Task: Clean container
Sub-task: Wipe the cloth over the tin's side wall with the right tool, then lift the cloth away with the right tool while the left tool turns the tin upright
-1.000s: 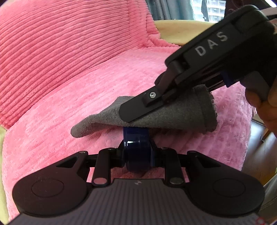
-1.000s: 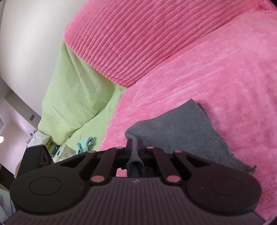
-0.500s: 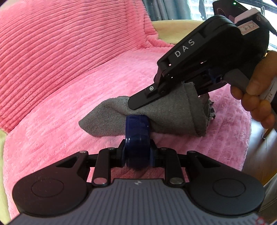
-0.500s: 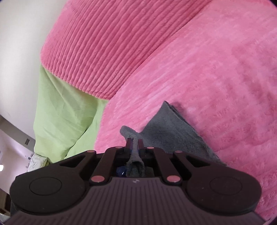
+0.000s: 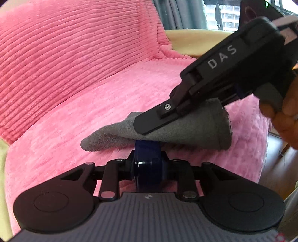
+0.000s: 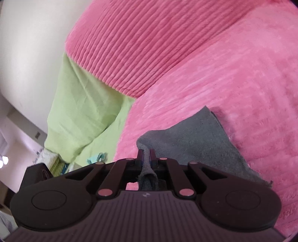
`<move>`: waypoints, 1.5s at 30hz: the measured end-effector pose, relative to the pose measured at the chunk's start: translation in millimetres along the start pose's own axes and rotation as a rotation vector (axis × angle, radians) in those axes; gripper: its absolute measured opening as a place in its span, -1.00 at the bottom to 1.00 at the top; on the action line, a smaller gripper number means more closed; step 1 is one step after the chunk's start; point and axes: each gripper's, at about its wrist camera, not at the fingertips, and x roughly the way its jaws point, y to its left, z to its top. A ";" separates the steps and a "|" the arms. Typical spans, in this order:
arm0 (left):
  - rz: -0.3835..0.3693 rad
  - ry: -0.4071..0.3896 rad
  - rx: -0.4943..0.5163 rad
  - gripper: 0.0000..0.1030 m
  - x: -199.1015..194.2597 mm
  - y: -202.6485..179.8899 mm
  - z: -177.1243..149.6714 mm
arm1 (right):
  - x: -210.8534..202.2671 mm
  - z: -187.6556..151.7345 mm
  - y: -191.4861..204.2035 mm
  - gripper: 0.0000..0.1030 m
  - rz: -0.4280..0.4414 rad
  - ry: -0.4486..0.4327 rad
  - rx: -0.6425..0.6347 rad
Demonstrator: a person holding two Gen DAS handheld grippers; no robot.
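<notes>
My left gripper point(image 5: 148, 163) is shut on a dark blue container point(image 5: 148, 165), held end-on above a pink sofa seat. A grey cloth point(image 5: 186, 130) lies draped over the container's far end. My right gripper point(image 5: 141, 128) comes in from the upper right and is shut on that cloth, its finger pressed over the container's top. In the right wrist view the right gripper point(image 6: 146, 154) pinches a fold of the grey cloth point(image 6: 186, 139); the rest of the cloth spreads out to the right. The container is hidden there.
A pink ribbed blanket point(image 5: 74, 65) covers the sofa seat and backrest. A green cover point(image 6: 82, 111) shows at the sofa's left end beside a white wall point(image 6: 28, 46). A window point(image 5: 223, 14) and a wooden floor point(image 5: 275, 158) lie to the right.
The right gripper and cloth rose from beside the container to lie over its top. The cloth spread flatter. The left gripper kept hold of the container.
</notes>
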 end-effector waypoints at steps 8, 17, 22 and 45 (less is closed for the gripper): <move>0.030 0.023 0.015 -0.43 2.4 -7.1 -6.5 | 7.4 -1.7 2.0 -0.97 0.012 0.029 -0.031; 0.037 0.018 0.060 -0.43 3.2 -16.3 -10.4 | 14.0 3.0 -34.5 -0.96 -0.050 0.011 0.102; 0.038 0.027 0.061 -0.43 6.9 -16.5 -11.6 | 22.4 2.3 -46.1 -0.95 -0.108 0.021 0.114; 0.185 -0.022 0.298 -0.42 64.2 -40.2 43.4 | -130.8 4.7 -90.6 -0.91 -0.162 -0.649 0.325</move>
